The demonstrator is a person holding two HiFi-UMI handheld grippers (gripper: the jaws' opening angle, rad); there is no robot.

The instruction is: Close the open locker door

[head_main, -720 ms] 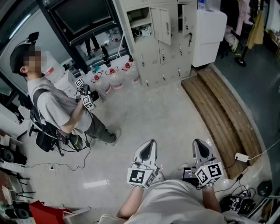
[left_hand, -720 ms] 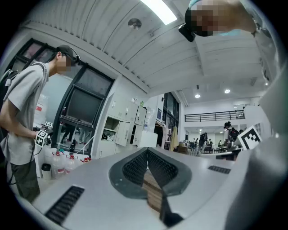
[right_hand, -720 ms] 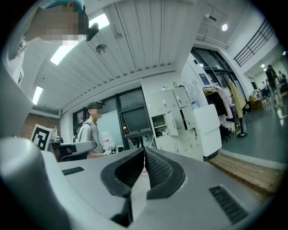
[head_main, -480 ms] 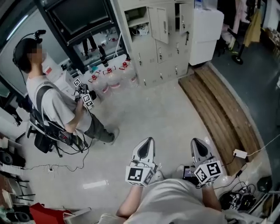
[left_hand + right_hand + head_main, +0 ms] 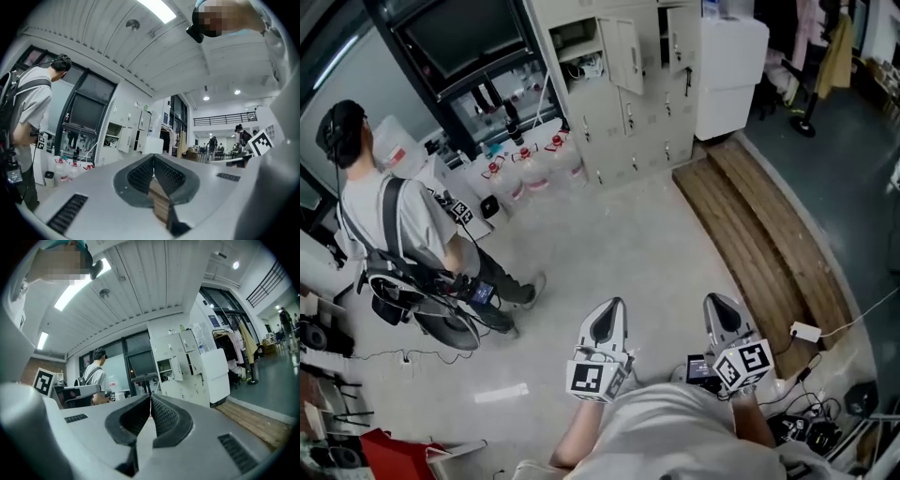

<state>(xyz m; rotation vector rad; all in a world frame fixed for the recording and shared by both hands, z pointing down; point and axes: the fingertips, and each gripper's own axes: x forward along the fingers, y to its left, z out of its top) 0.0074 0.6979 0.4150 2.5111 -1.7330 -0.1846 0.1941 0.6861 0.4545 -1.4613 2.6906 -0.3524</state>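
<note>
Door handling: locker door (image 5: pixel 629 56) likely thin sheet metal, light, stiff, free-swinging on hinge. Push flat face near free edge; no pinch needed. Location: upper row of locker bank (image 5: pixel 623 122), across floor (image 5: pixel 628 244), well apart from both grippers. Left gripper (image 5: pixel 607 321): fingers pressed together, nothing between. Right gripper (image 5: pixel 724 319): fingers pressed together, empty. Both low, close to holder's torso (image 5: pixel 675 431), touching nothing.

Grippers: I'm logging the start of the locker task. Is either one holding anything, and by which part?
Nothing is held: the left gripper and right gripper both have jaws shut together, empty.
</note>
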